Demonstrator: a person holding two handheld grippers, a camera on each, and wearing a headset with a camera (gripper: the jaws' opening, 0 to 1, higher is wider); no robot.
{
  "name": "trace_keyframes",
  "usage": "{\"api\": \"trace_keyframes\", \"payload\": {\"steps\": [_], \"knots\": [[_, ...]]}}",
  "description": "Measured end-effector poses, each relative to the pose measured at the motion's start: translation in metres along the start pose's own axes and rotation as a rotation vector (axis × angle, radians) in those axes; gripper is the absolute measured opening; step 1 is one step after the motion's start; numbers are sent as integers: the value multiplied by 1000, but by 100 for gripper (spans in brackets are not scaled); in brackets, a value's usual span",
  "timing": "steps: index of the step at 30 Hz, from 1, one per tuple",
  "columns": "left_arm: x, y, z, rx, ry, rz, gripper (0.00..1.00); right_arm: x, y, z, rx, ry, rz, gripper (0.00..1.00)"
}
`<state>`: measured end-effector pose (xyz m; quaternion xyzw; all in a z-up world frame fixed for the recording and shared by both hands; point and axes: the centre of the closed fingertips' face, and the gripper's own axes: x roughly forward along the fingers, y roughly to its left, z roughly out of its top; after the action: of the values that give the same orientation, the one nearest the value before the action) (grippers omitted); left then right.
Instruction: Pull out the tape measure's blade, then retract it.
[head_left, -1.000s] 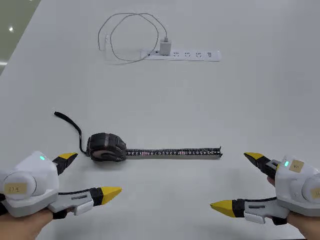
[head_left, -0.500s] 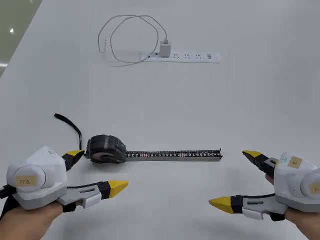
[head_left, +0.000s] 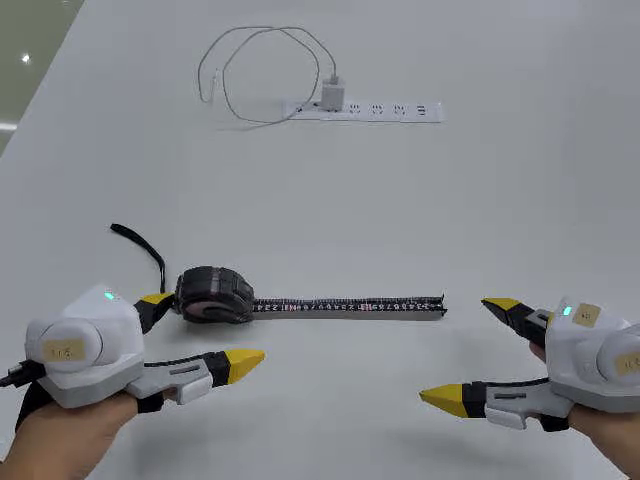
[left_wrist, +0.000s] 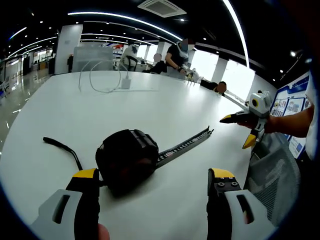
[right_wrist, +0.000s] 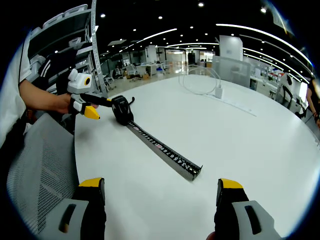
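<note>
Head view: noting tape measure (head_left: 213, 295) lying on white table (head_left: 450, 200), sitting just ahead of L gripper (head_left: 205, 328) fingers. Finding far finger (head_left: 155, 299) resting right beside its rear; cannot tell whether touching. Finding near finger lying clear of it, on person's side. Recording L fingers standing wide apart, gripping nothing. Noting blade (head_left: 350, 306) lying pulled out flat, running from L fingers toward R gripper (head_left: 460, 350), hooked end stopping short of R far fingertip, gap btwn. Recording R fingers also spread apart, holding nothing. Left gripper view: seeing tape measure sitting btwn the two yellow-tipped fingers, nearer the one at view's left, wrist strap (left_wrist: 55, 143) trailing out beyond that finger. Right gripper view: seeing blade end lying ahead of fingers, in line w/ gap btwn them, touching neither. Noting power strip (head_left: 370, 109) w/ charger (head_left: 331, 98) plugged in, lying far beyond all fingertips.
</note>
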<state>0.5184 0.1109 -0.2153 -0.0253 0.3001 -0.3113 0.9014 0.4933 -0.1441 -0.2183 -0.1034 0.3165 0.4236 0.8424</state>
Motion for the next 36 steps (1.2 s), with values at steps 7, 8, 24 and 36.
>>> {"api": "trace_keyframes", "payload": {"steps": [7,8,24,36], "knots": [[2,0,0,-6,-6,17,87,0,-1,0,-12,6,3,90],[3,0,1,-11,-8,22,88,0,-1,1,-14,6,4,89],[11,7,3,-59,-26,103,85,2,-11,5,-45,25,12,88],[18,16,4,-116,-43,181,83,5,-24,10,-98,49,24,84]]}}
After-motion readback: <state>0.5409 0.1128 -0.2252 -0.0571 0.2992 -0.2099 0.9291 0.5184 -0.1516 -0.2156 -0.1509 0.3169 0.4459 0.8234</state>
